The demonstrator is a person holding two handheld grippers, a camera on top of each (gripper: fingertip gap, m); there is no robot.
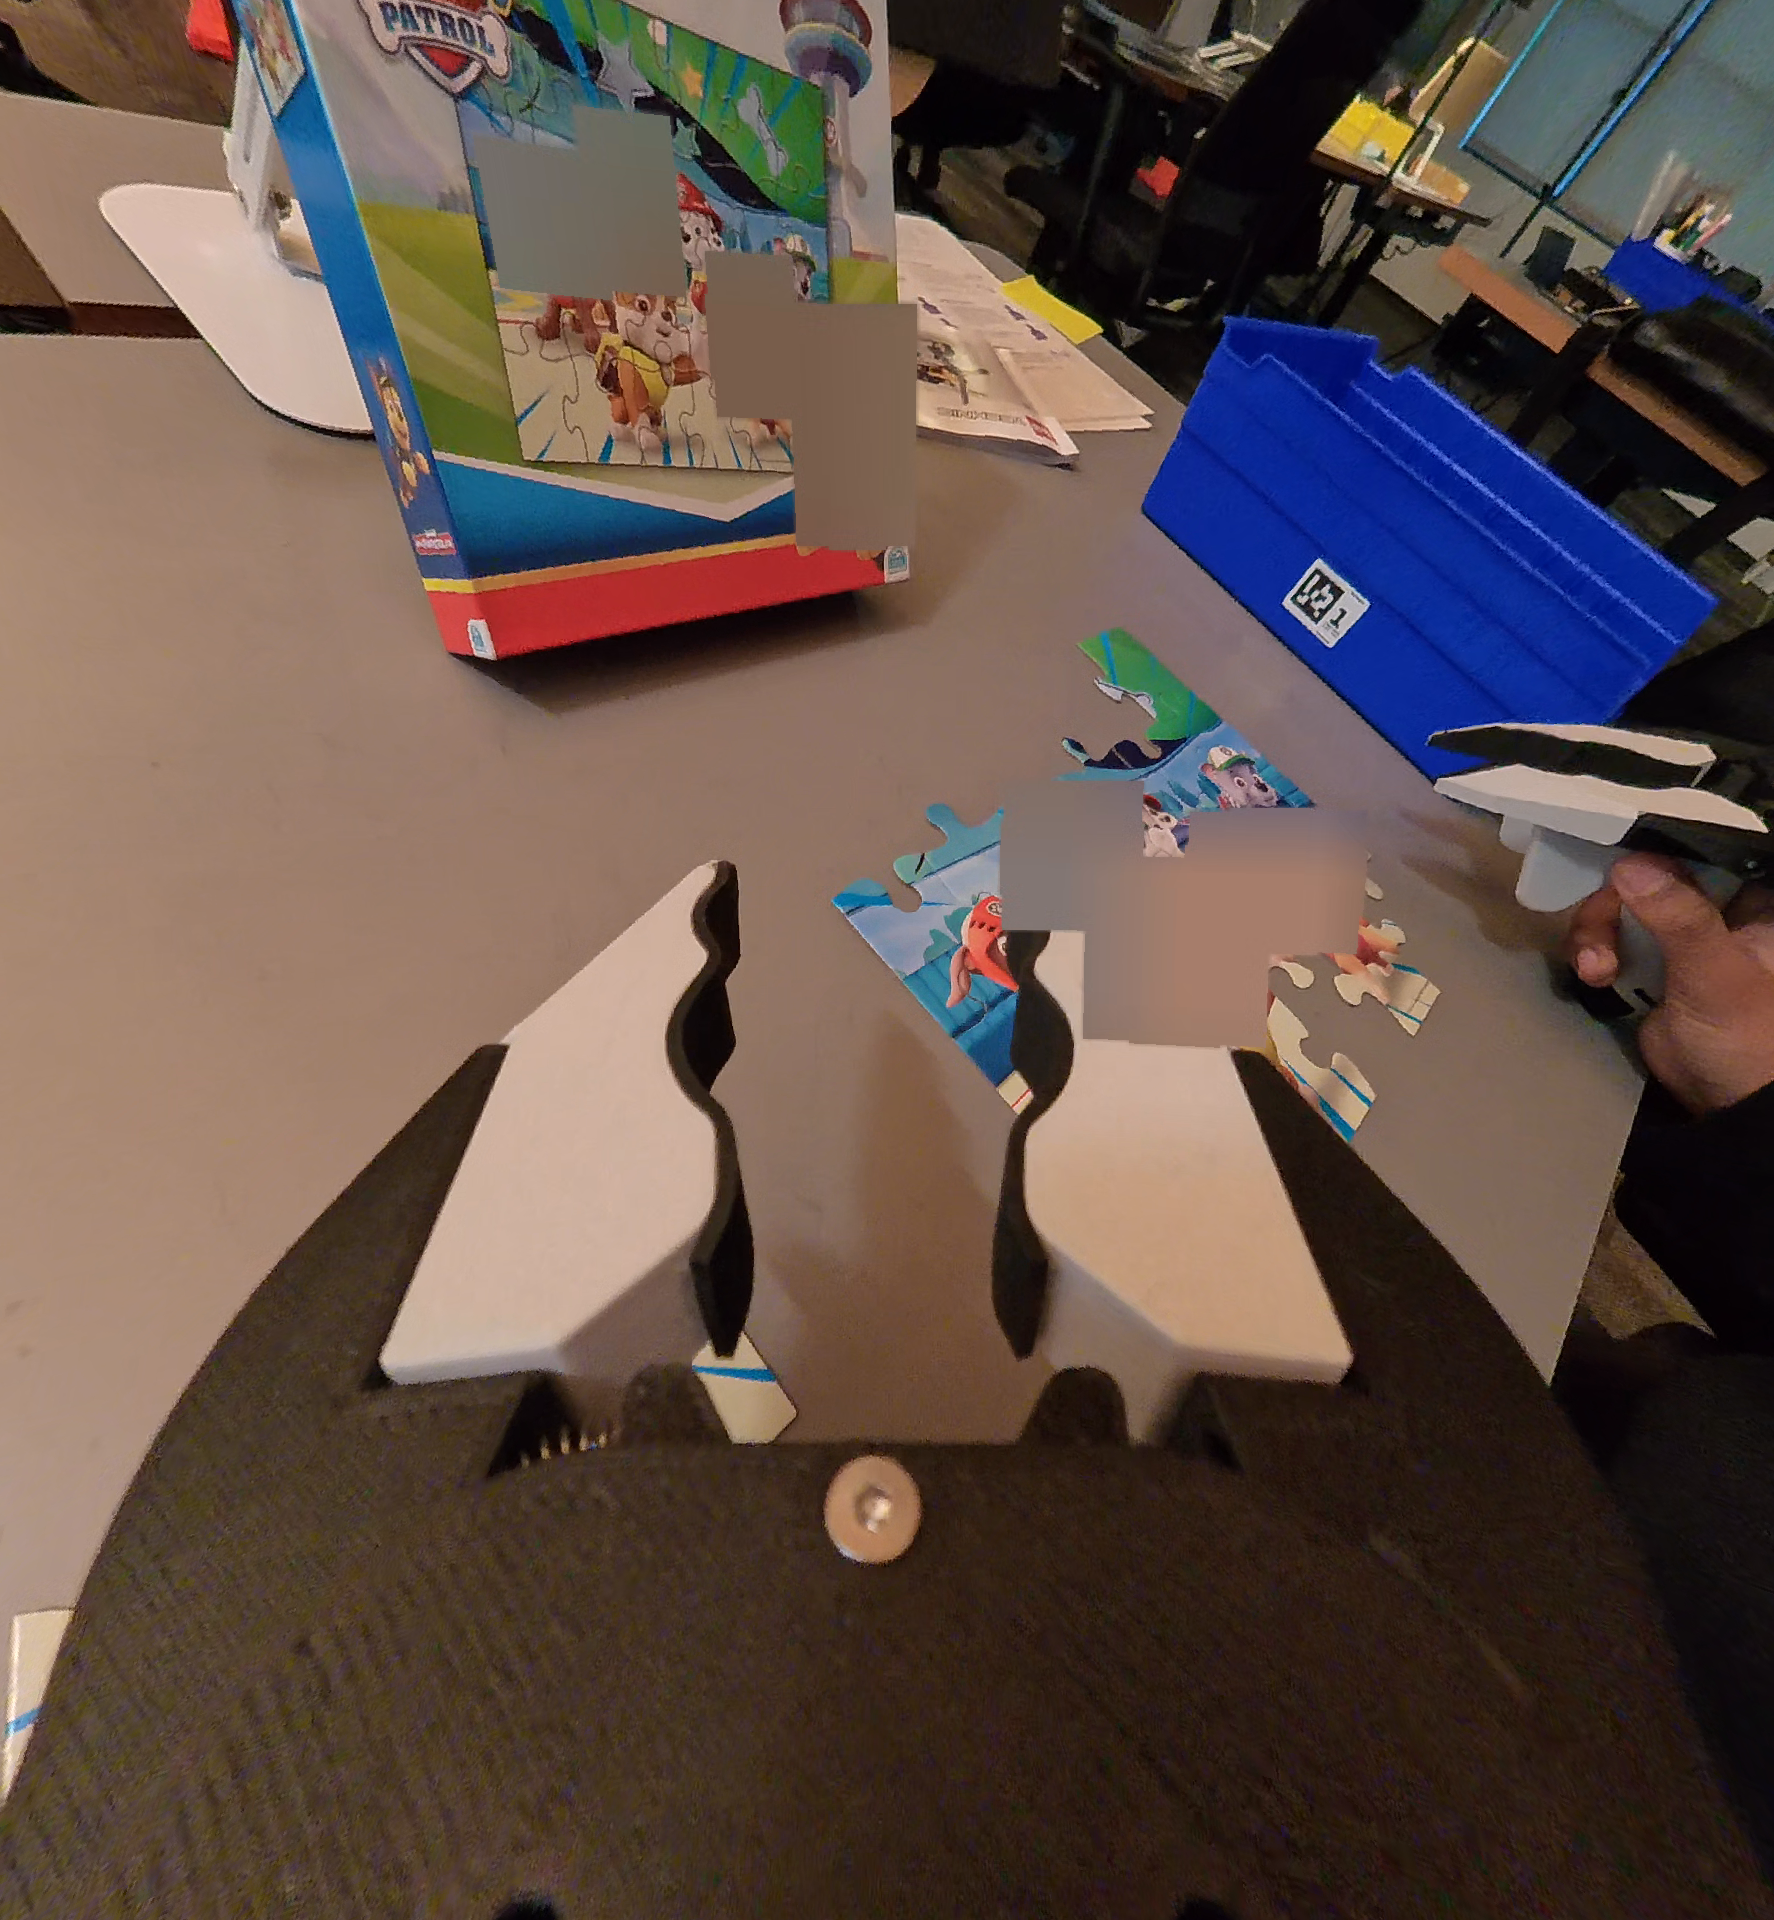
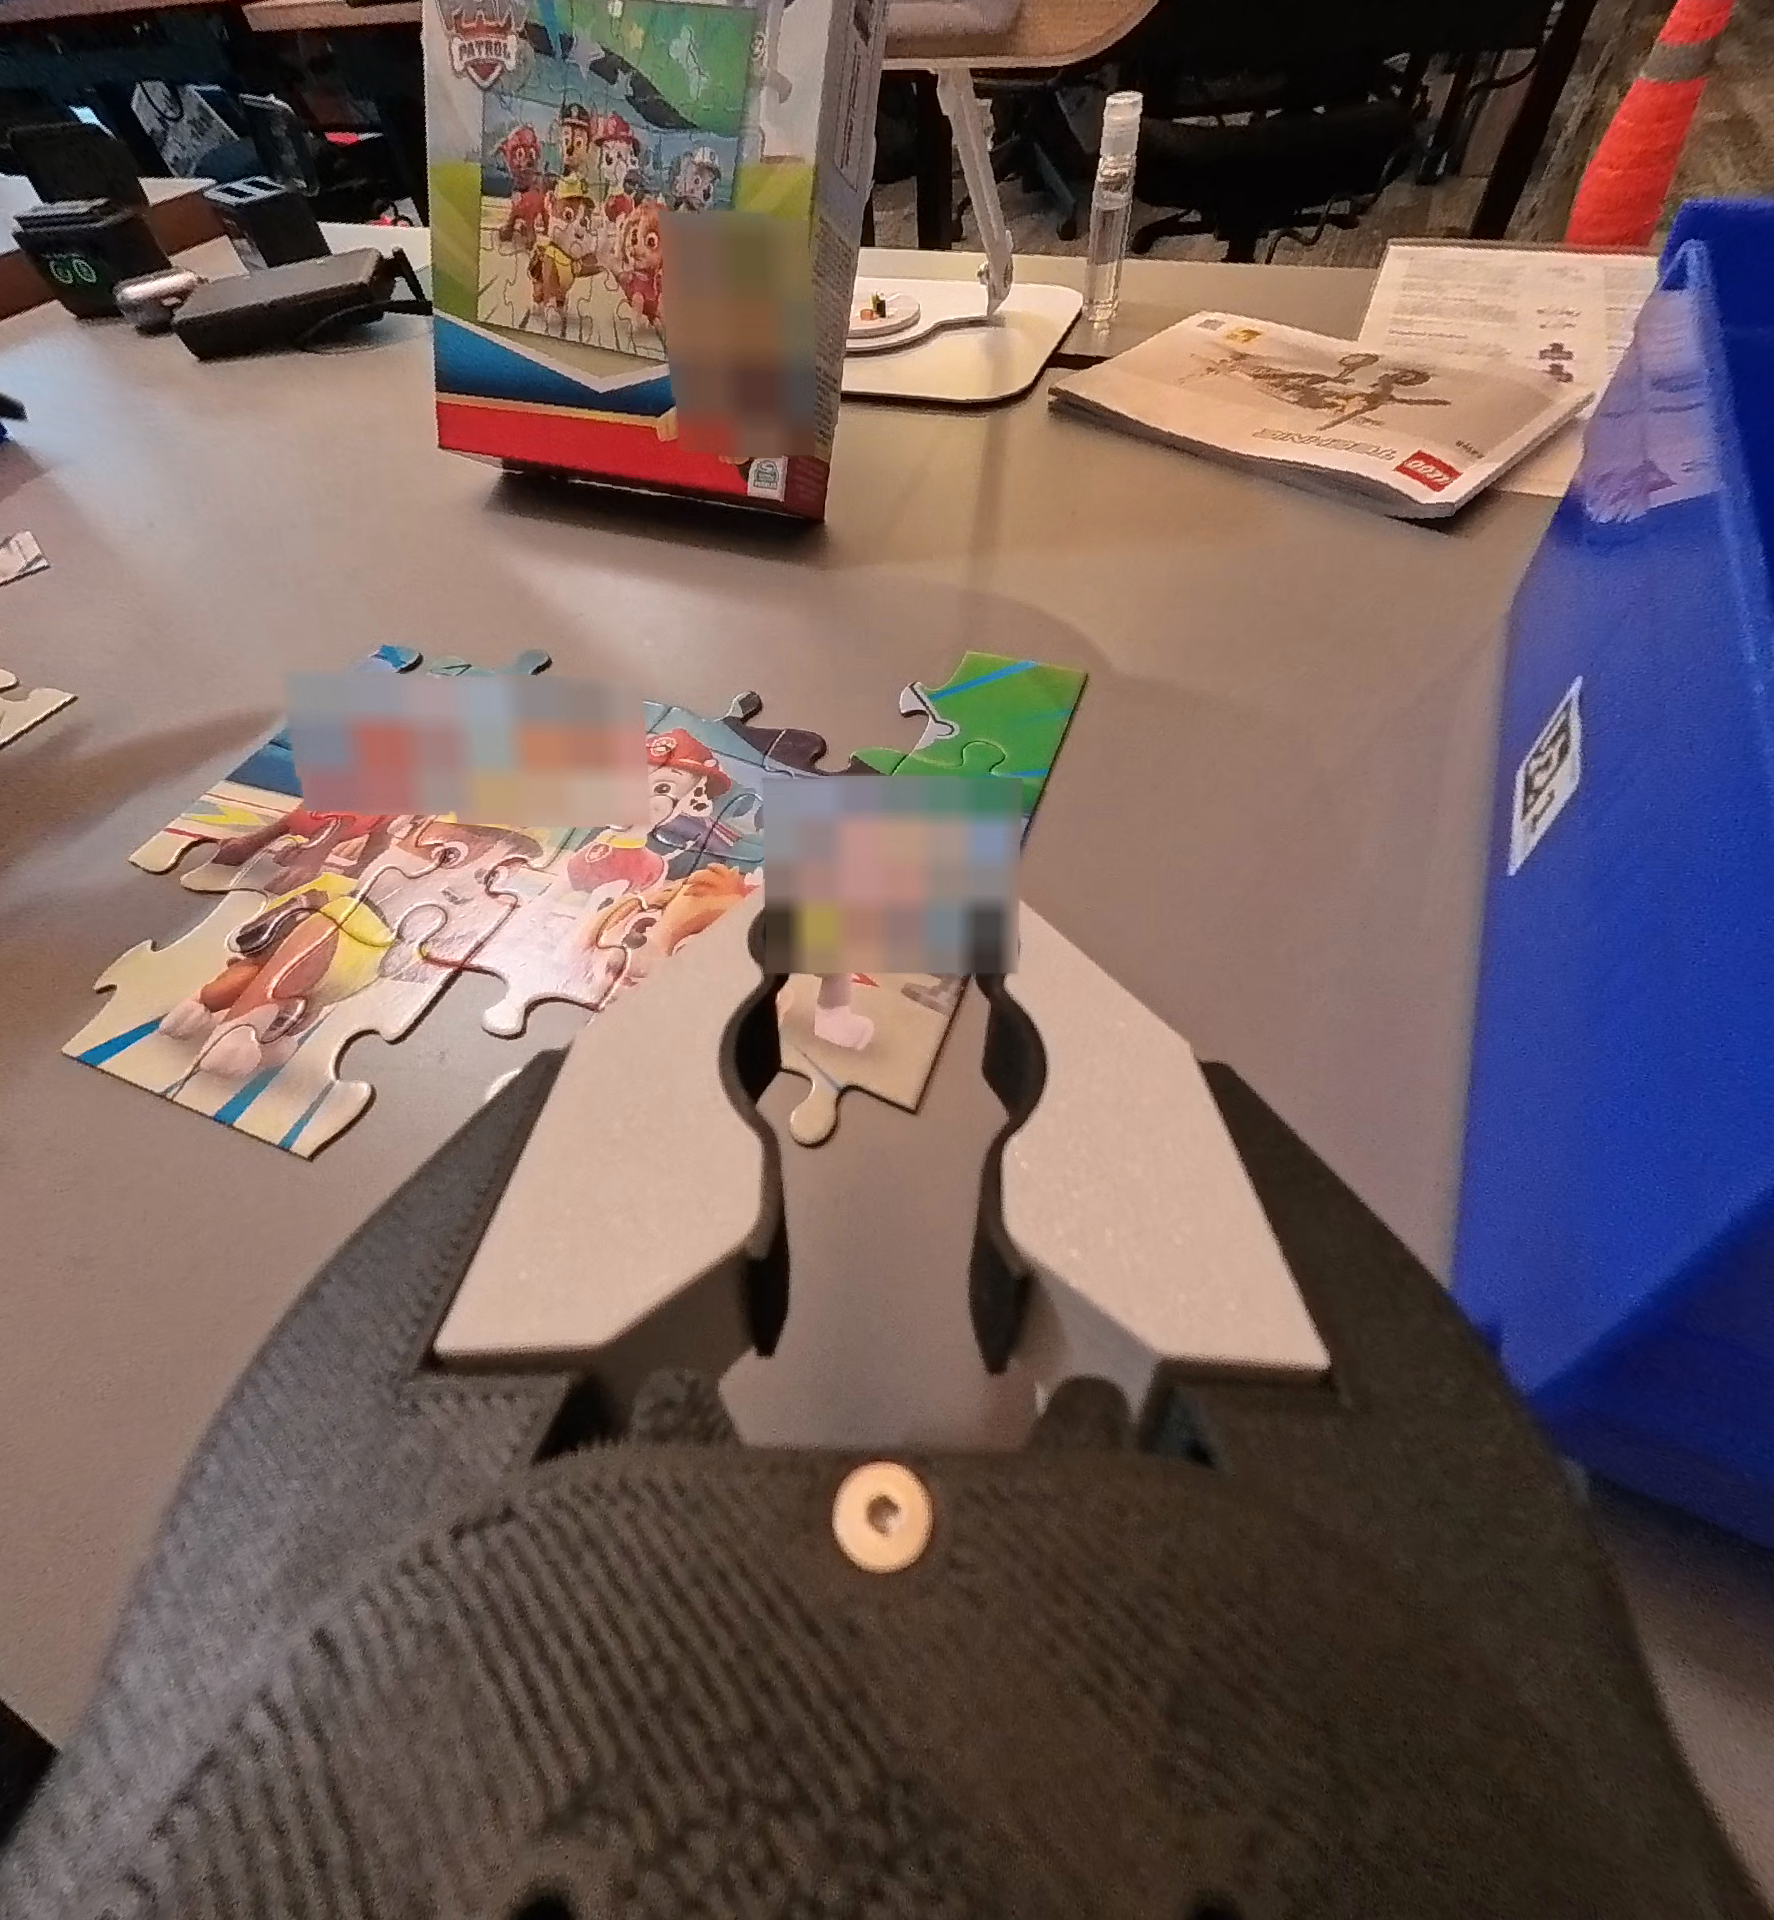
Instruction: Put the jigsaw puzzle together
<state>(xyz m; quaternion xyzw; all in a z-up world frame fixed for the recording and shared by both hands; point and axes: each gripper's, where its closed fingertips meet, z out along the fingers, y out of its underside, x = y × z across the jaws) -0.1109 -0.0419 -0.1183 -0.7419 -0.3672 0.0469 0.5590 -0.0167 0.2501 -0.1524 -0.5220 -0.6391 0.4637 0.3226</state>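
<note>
Grey tabletop [image 1: 239,831]: our left tongs [image 1: 878,904] gape over it; right tongs [image 2: 878,966] hover apart above the puzzle [image 2: 363,935].

The tall cardboard puzzle box [image 1: 592,312] is cut off at the top edge. The right gripper's fingers [image 2: 675,1039] have their tips hidden by a blur patch, so contact with the puzzle piece [image 2: 862,1049] between them cannot be told. The blue plastic bin [image 2: 1672,935] runs off the right edge.

Your left gripper [image 1: 878,914] points forward and down, jaws spread wide with nothing between the pads. Your right gripper [image 2: 888,977] is held lower and nearly level, jaws parted but narrower, tips covered by a blur patch. Your right hand [image 1: 1724,987] wraps its handle from below, fingers curled around the grip, dark sleeve at the wrist.
</note>
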